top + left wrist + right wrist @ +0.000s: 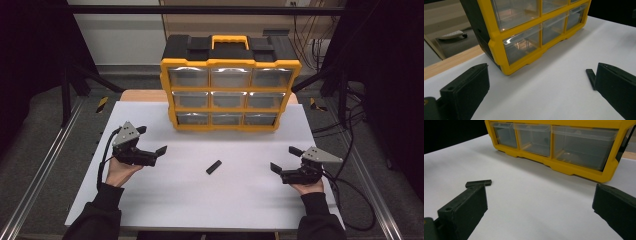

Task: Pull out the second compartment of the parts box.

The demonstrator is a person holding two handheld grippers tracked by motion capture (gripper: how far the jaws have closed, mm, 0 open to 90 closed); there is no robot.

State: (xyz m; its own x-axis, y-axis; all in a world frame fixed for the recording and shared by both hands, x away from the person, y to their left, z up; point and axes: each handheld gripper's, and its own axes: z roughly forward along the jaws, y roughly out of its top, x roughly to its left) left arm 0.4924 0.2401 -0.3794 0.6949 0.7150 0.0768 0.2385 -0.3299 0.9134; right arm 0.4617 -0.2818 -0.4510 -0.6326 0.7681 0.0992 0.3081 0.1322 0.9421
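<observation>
High view: two grippers, one small black bar, one drawer cabinet. Left gripper (152, 140) sits at left centre of the frame, jaws spread wide, holding nothing. Right gripper (283, 159) sits at right centre, jaws also wide apart, holding nothing. One small black bar (214, 167) lies flat on the white table (200, 205), in the middle of the frame, between the two grippers and touching neither. One yellow-and-black drawer cabinet (230, 90) stands upright at top centre with nine clear drawers, three rows of three, all closed. In the left gripper view the bar (590, 75) peeks out beside the right-hand jaw; in the right gripper view it (478, 183) lies just past the left-hand jaw.
</observation>
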